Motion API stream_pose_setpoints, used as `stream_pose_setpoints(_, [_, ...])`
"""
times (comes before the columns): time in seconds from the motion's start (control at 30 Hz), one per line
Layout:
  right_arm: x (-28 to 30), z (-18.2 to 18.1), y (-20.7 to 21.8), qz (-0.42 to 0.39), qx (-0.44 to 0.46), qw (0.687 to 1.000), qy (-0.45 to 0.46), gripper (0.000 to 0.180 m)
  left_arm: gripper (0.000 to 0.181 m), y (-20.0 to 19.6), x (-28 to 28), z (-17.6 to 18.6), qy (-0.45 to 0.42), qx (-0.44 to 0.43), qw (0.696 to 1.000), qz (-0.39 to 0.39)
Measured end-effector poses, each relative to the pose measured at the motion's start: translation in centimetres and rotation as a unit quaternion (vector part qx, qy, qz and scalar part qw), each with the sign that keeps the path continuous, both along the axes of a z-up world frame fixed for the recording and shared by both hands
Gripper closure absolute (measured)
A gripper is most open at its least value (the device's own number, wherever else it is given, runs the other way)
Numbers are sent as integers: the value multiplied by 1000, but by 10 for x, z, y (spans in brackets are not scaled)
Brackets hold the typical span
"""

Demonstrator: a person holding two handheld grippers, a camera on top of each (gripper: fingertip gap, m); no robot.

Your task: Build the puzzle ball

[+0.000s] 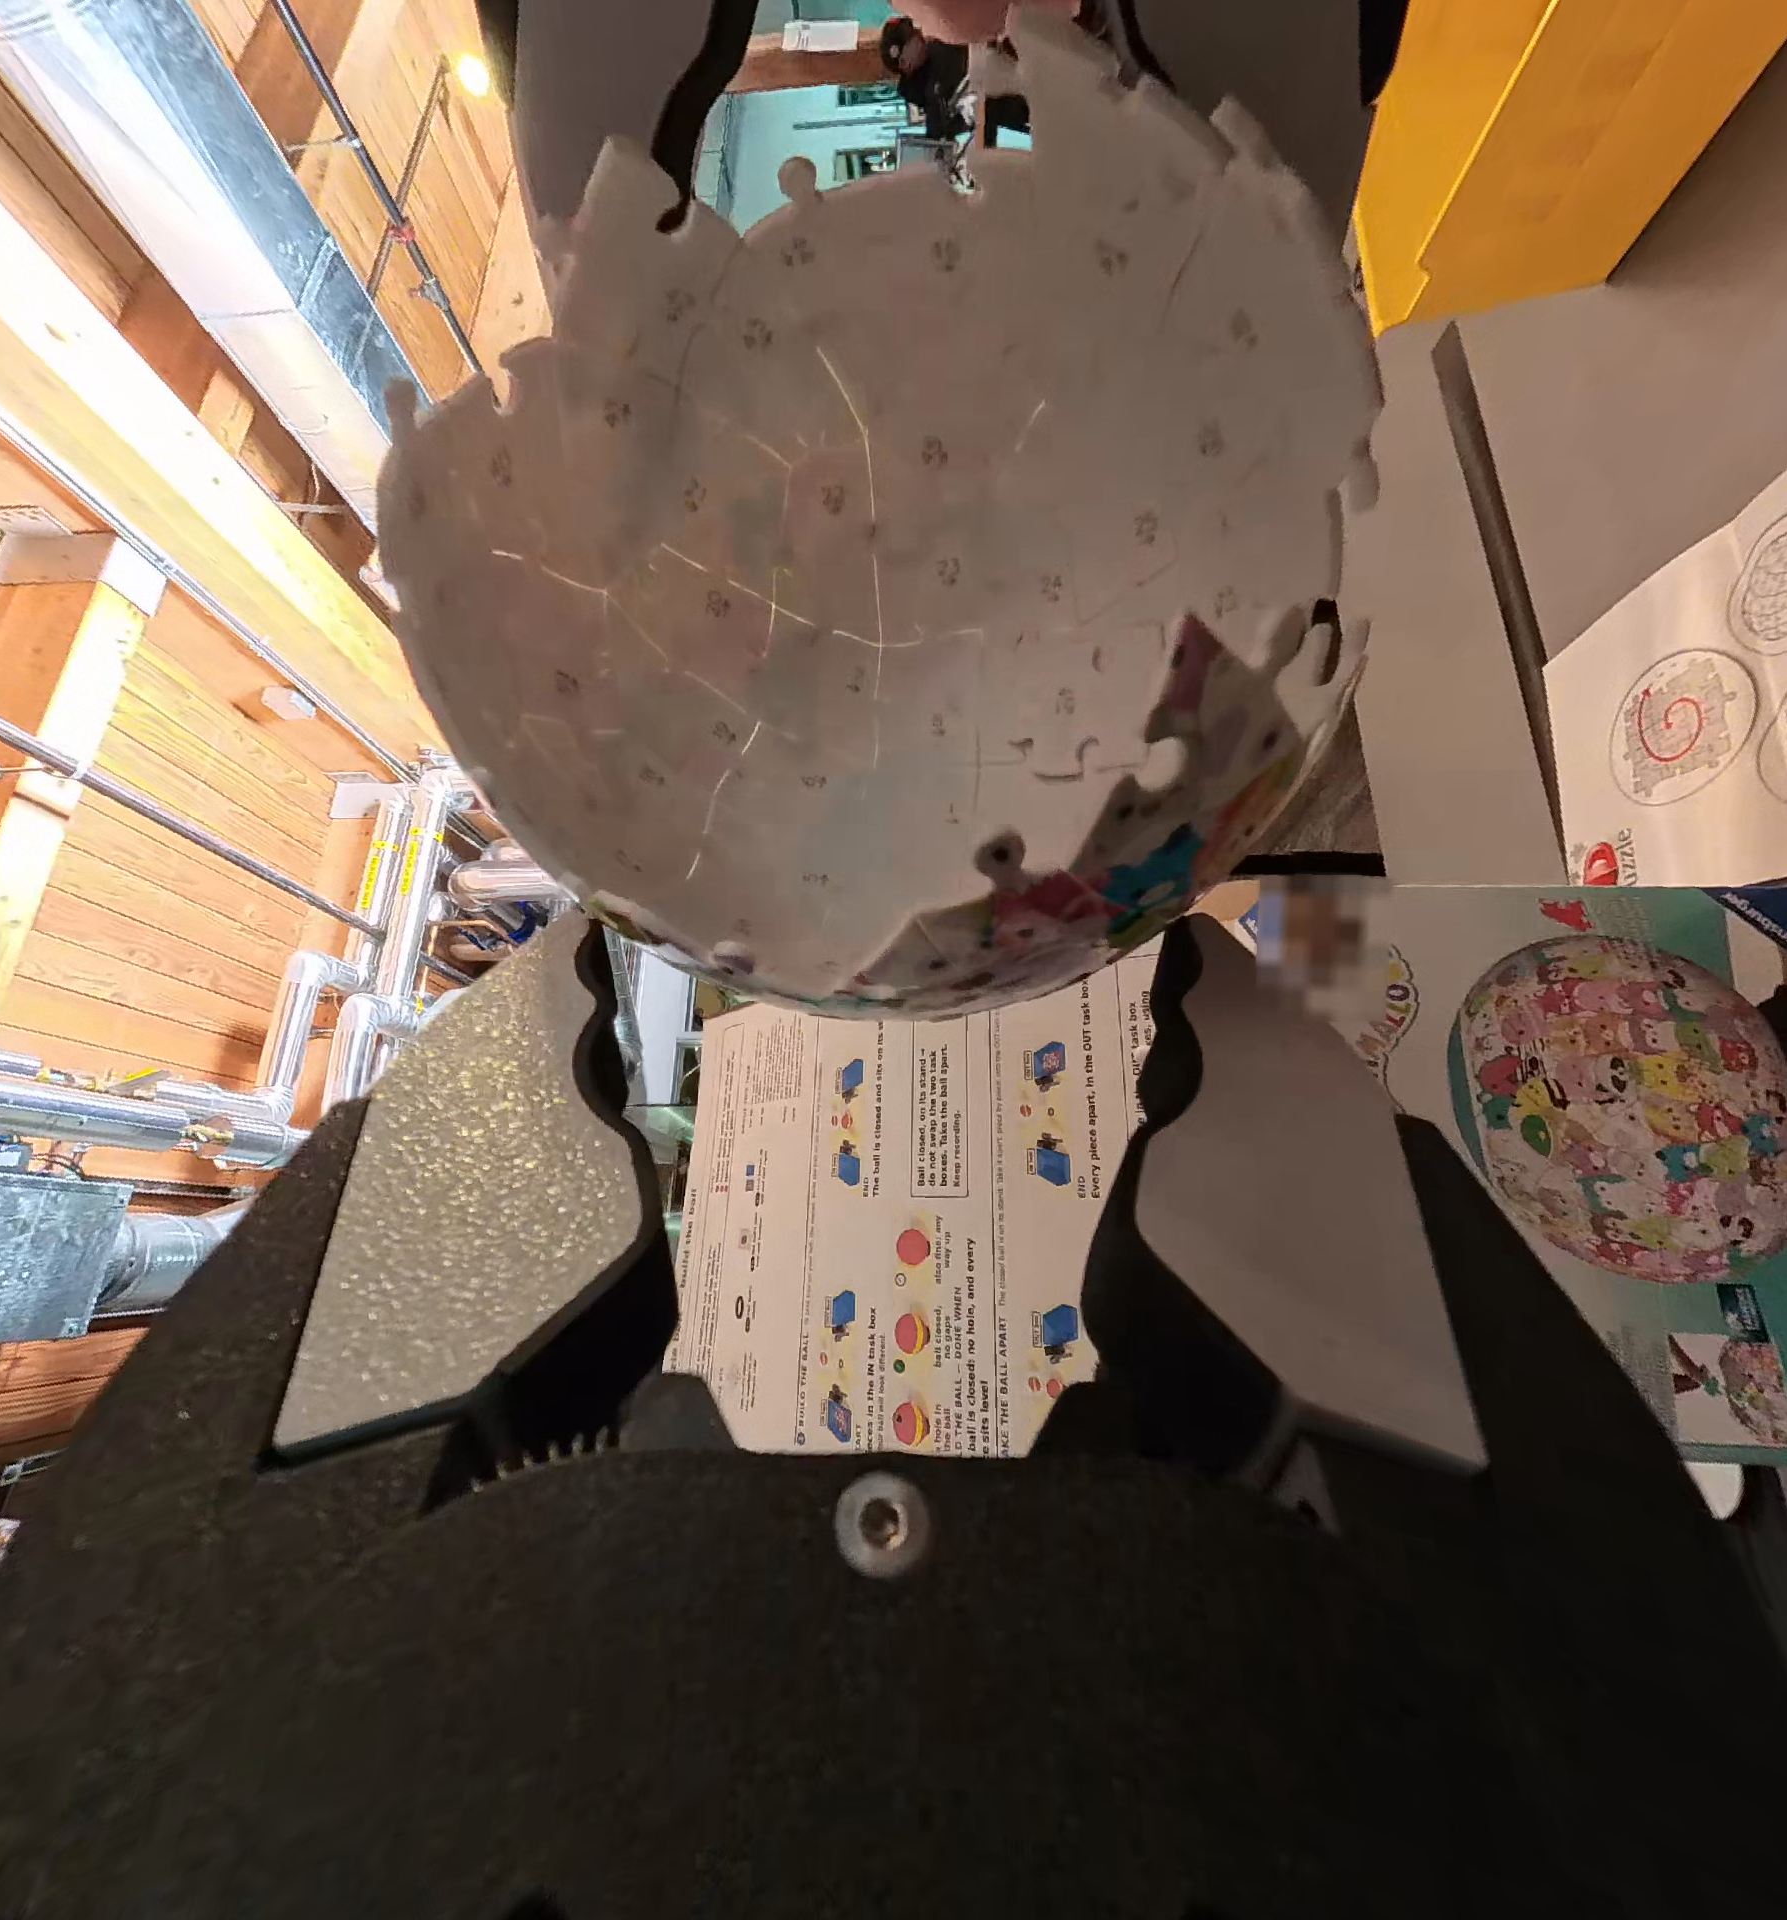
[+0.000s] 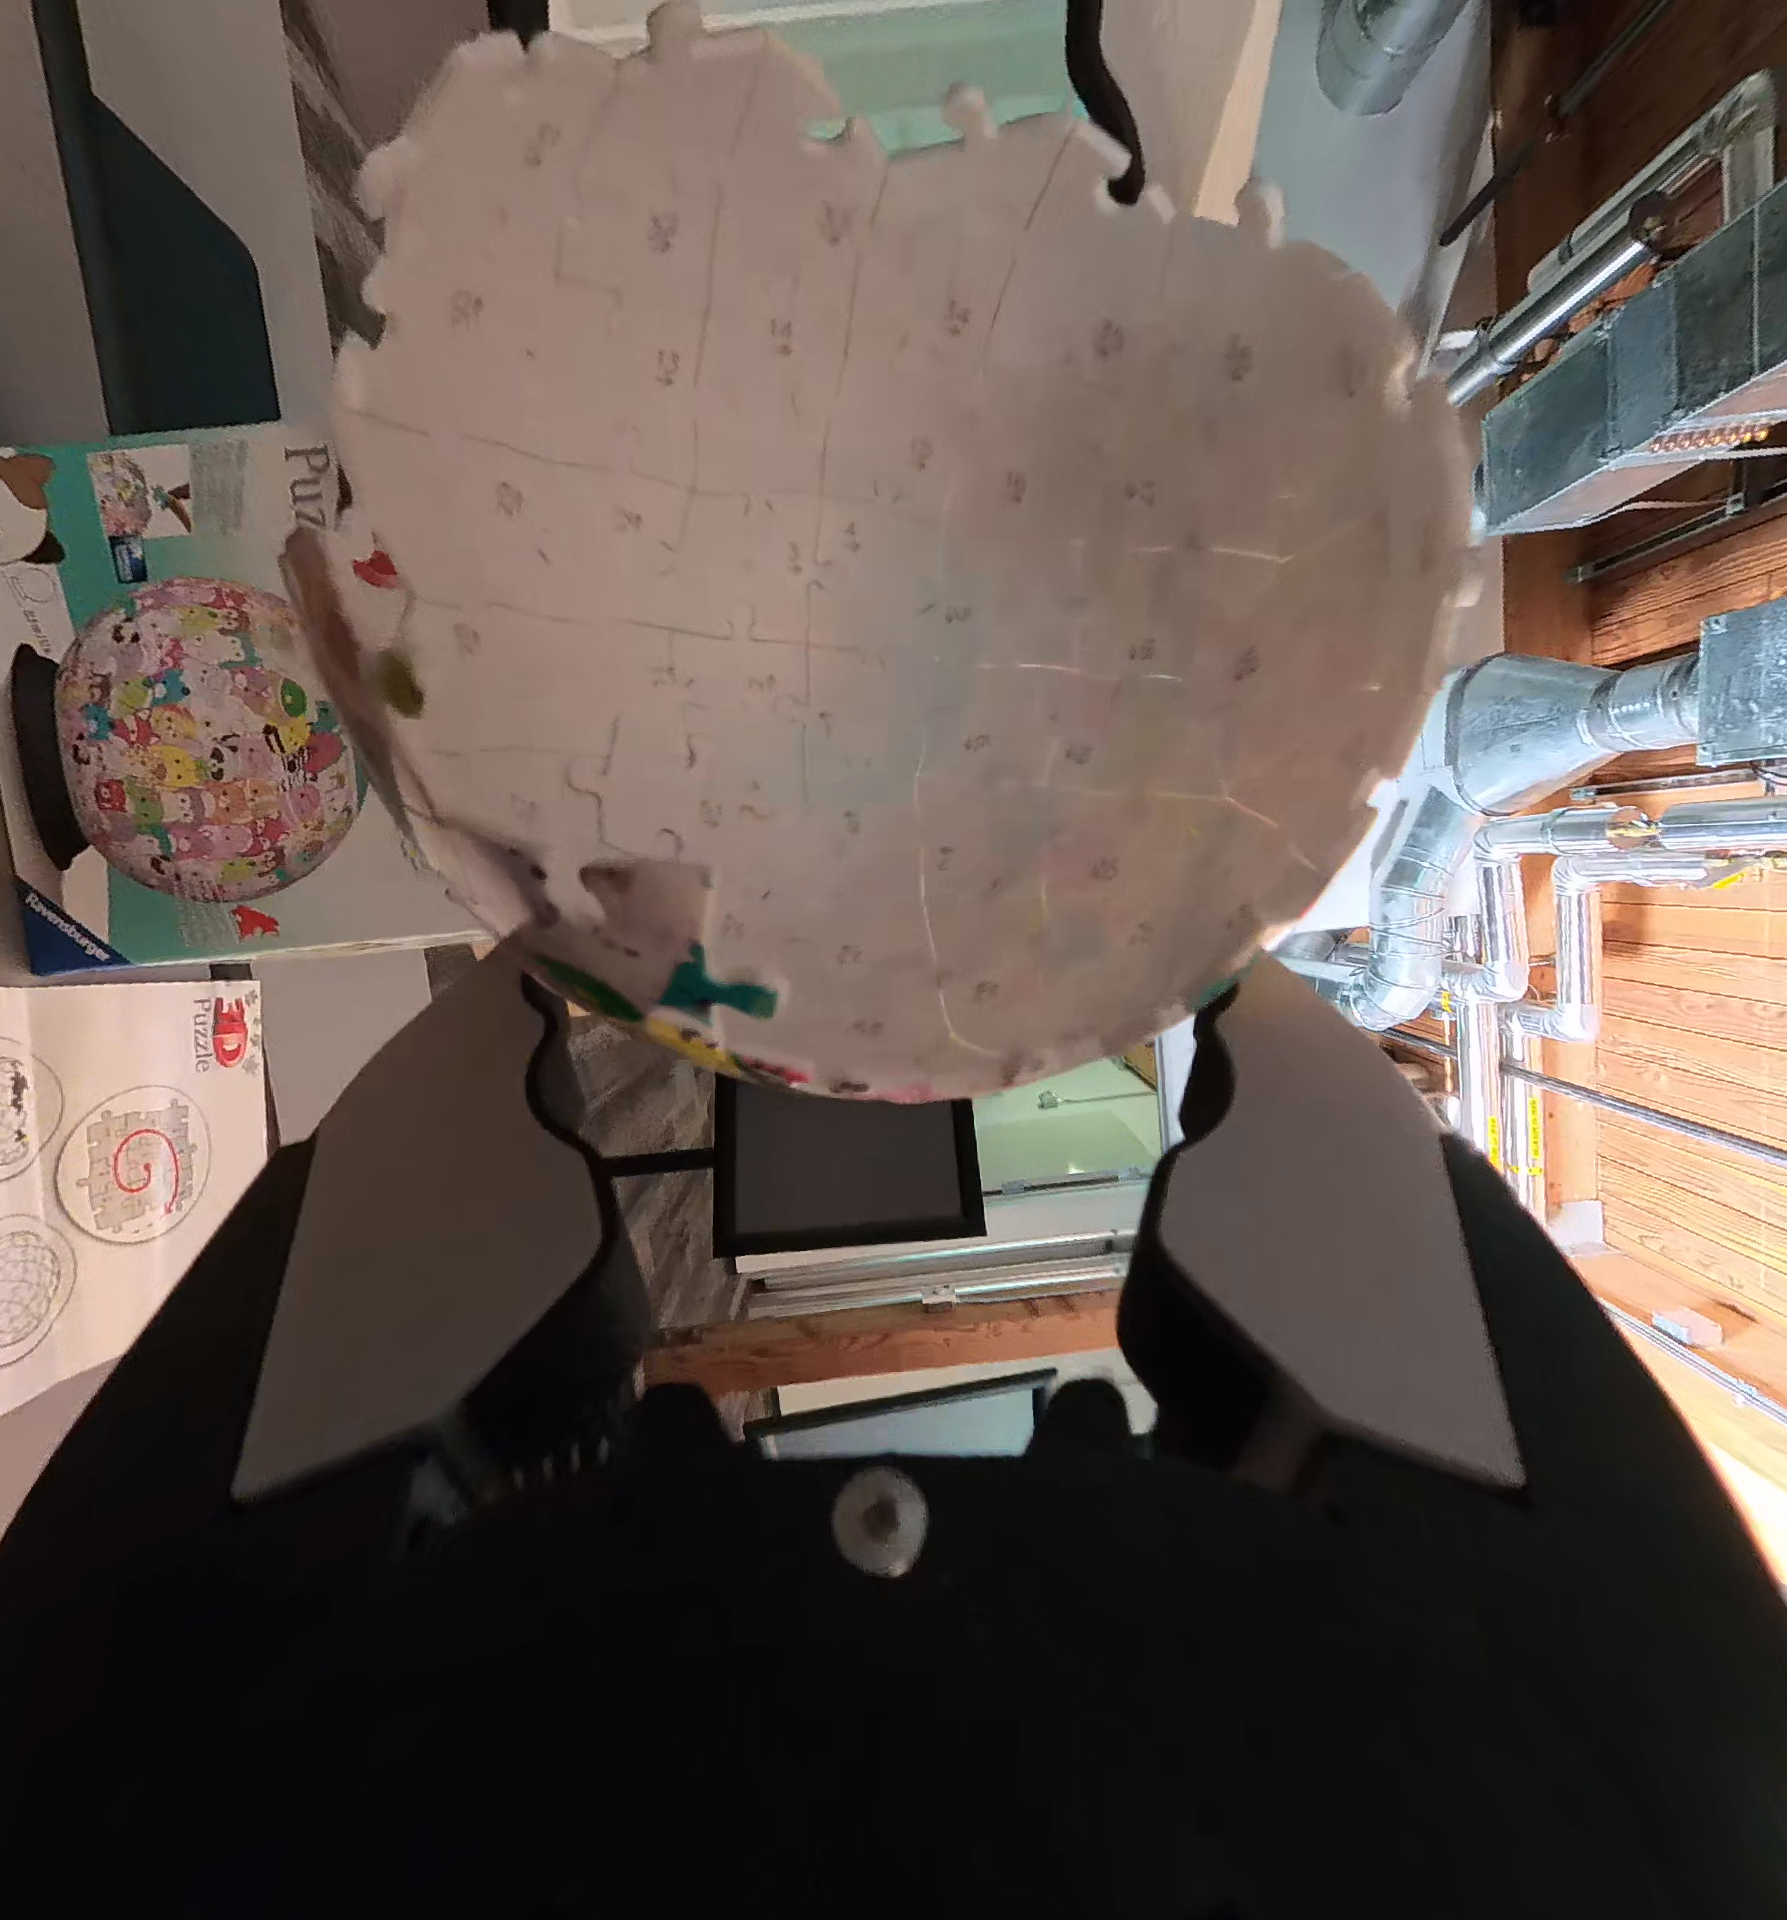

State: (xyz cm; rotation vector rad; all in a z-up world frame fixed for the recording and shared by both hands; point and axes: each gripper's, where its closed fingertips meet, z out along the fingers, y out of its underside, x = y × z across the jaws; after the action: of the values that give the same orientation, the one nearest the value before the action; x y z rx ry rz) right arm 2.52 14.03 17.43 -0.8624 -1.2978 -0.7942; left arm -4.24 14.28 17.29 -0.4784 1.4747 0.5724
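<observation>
A: Half the ball (image 1: 868, 582) was built, maybe more. It looked like a big white bowl with a bumpy rim, held up in the air at the tips of both grippers.

B: What was left?

A: The open top still needed pieces. No loose pieces showed.

B: And the box (image 2: 193, 707)?

A: It lay flat and shut, beside a paper sheet (image 2: 89, 1195).

B: The jaws?

A: Left gripper (image 1: 884, 997) and right gripper (image 2: 868, 1049) both stood wide apart. I could not tell if they pinched the ball.
</observation>
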Motion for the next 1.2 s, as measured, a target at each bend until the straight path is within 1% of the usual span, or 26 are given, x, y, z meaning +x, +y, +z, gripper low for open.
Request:
stream_pose_setpoints(0.1, [0, -1, -6, 1, -5, 1000, 1, 64, 83, -6, 0, -2, -1, -3, 1000, -2])
stream_pose_setpoints(0.23, [-2, -14, -12, 2, -5, 1000, -6, 64, 83, -10, -3, -16, -5, -5, 1000, 6])
stream_pose_setpoints(0.53, [-16, -87, -27, 22, -58, 998, -31, 64, 83, -25, -17, -91, -33, -54, 997, 42])
stream_pose_setpoints(0.63, [-16, -96, -35, 22, -37, 999, -33, 64, 83, -34, -17, -99, -30, -35, 998, 47])
stream_pose_setpoints(0.87, [-9, -100, -51, 14, -7, 1000, -23, 64, 84, -50, -8, -99, -23, 2, 998, 53])
stream_pose_setpoints(0.97, [-7, -118, -55, 13, -10, 1000, -21, 64, 84, -52, -5, -119, -24, -1, 998, 57])
stream_pose_setpoints(1.2, [-9, -168, -64, 8, 20, 1000, -19, 64, 86, -57, -7, -170, -13, 30, 997, 71])
